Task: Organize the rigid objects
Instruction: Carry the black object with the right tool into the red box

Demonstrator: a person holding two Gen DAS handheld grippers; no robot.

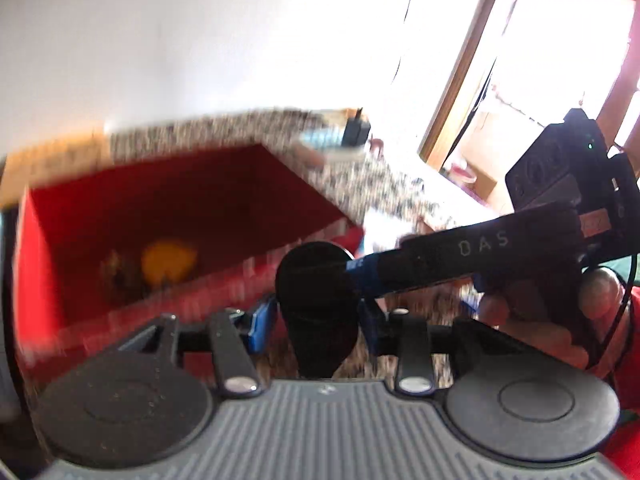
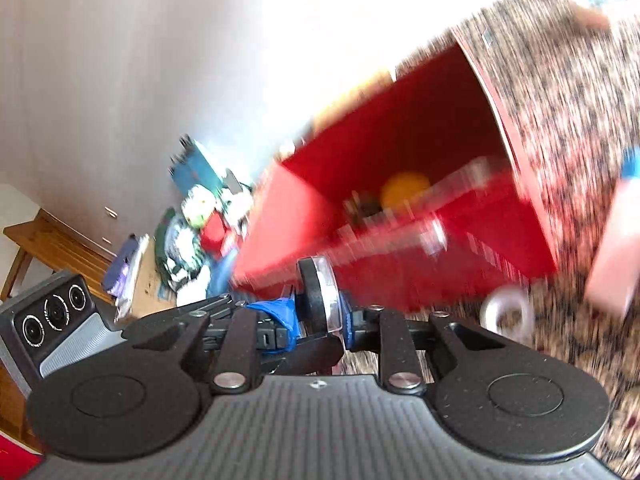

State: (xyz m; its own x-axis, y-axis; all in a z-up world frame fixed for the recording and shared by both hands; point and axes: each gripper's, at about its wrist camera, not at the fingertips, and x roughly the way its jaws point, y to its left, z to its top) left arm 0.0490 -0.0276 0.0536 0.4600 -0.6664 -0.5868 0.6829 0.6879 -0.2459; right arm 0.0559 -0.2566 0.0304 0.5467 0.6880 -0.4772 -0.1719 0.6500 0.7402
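The left gripper (image 1: 320, 312) stands partly closed, its blue-padded fingers (image 1: 262, 320) pressing either side of a black round object (image 1: 316, 280) that sits upright between them. The right gripper (image 2: 318, 322) is clenched narrow on the same item, seen edge-on from its own camera as a black disc with a clear rim (image 2: 320, 296); its blue fingers (image 2: 280, 318) bear on both faces. In the left wrist view the right gripper's finger reaches in from the right and meets the round object's edge, and a hand (image 1: 532, 316) grips that tool's body.

Both views are motion-blurred. Exact identity of the round object cannot be told.

Just beyond the held item stands an open red box (image 1: 188, 200), on a speckled patterned surface (image 1: 380, 184). Inside the box, at its floor, lie a yellow-orange ball (image 1: 170, 260) and a dark small item (image 1: 120, 272) beside it, too blurred to name. A white ring (image 2: 506, 312) lies on the patterned surface near the box's front corner in the right wrist view.
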